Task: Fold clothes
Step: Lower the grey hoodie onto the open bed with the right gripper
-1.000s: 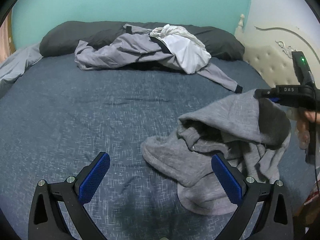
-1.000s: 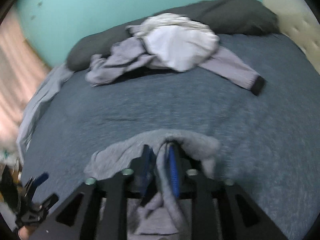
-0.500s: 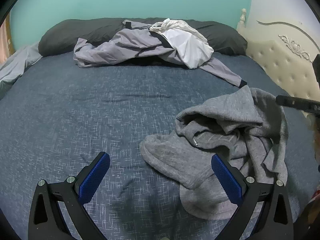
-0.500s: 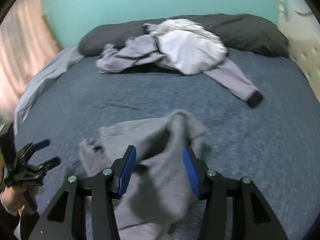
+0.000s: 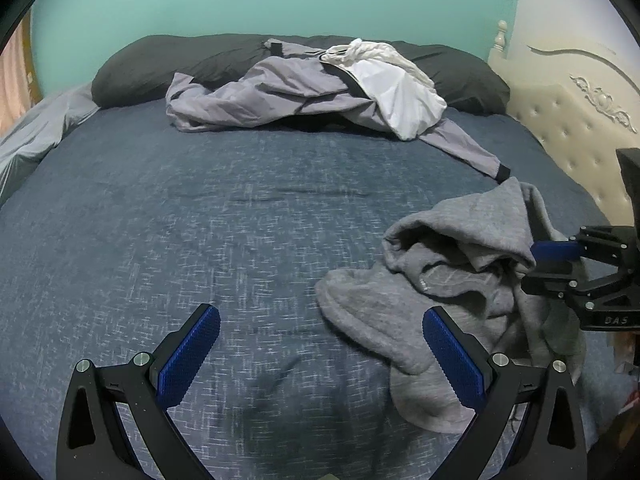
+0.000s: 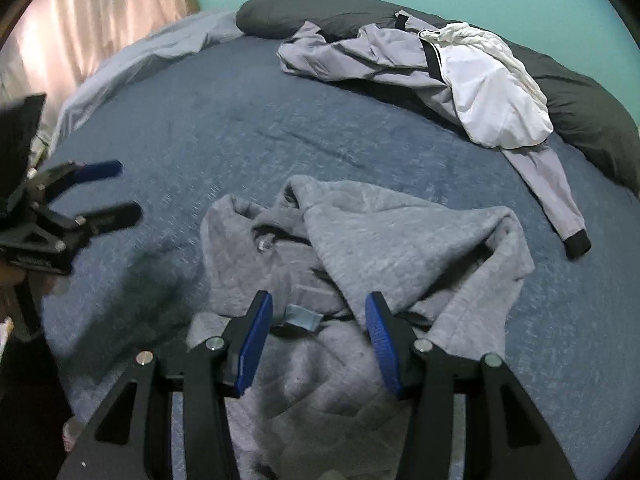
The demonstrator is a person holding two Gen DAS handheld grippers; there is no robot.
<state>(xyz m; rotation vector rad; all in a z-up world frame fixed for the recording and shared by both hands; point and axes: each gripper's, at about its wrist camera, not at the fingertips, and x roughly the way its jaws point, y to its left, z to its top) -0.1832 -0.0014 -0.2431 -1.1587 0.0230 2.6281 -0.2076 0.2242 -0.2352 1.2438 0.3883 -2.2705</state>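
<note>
1. Released now: a second ago the right gripper (image 6: 318,330) was pinched on a fold of the grey hoodie (image 6: 360,248) and holding it up; its blue pads stand apart and the cloth has dropped back in a heap on the bed (image 6: 200,120)
2. Bed cover, dark blue, fills both views, with a long dark pillow (image 5: 168,64) across the top edge under the teal wall
3. Lilac jacket (image 5: 256,96) sprawls against that pillow at upper centre of the left view, a white garment (image 5: 396,96) lying on its right side, one sleeve trailing down toward the hoodie
4. Hoodie sits crumpled at lower right of the left view, lower centre of the right view, directly beneath the right pads, which are clear of it
5. Left gripper (image 5: 320,356) hovers over bare cover at the bottom of its frame, jaws spread wide, nothing between them; the hoodie's edge is just behind its right pad
</note>
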